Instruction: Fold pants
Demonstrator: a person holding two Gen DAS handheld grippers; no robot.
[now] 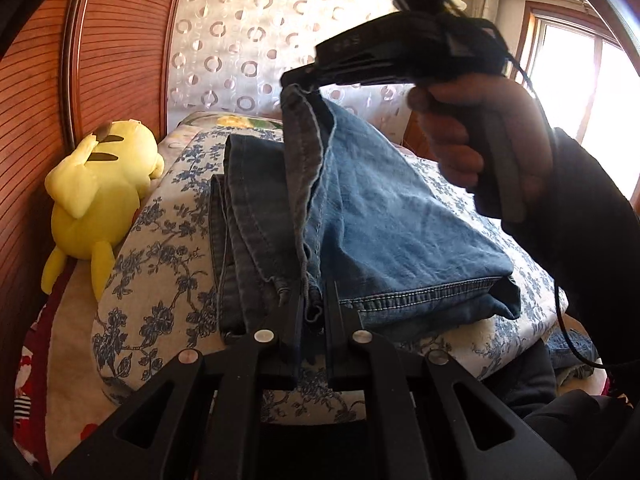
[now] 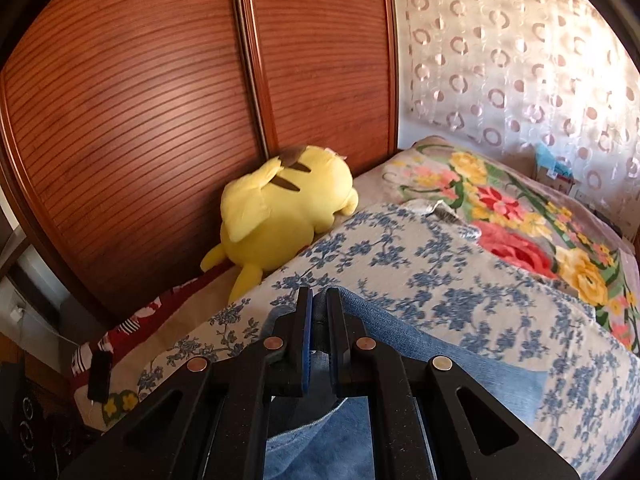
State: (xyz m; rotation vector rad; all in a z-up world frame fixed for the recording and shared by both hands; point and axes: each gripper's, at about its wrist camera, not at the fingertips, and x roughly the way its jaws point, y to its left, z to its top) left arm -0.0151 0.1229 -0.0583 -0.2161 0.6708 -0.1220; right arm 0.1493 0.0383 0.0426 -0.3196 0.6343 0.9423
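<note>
The jeans (image 1: 384, 216) lie partly folded on a blue-flowered quilt (image 1: 160, 280) spread over the bed, with a darker folded part stretching toward the far end and a paler leg lifted over it.

The left gripper (image 1: 312, 304) is at the near edge of the jeans, its jaws clamped on a bunched bit of hem. The right gripper (image 1: 298, 80), held in a person's hand (image 1: 472, 132) with a dark sleeve (image 1: 592, 240) behind it, is raised farther off and to the right; its jaws are pinched on a corner of the pale leg, so the denim hangs from it in a slanting sheet down to the stitched hem near the left gripper.

In the right wrist view that same gripper (image 2: 318, 312) shows its jaws closed on blue denim (image 2: 440, 356), which drapes down and back beneath it over the quilt (image 2: 460, 280).

A yellow plush toy (image 1: 100, 192) lies on the left side of the bed against the ribbed wooden wardrobe doors (image 1: 120, 40). A bright floral blanket (image 2: 520, 216) covers the far right of the bed, and a sheer curtain (image 1: 260, 32) with ring patterns hangs behind it. A window (image 1: 580, 80) glows on the far right.
</note>
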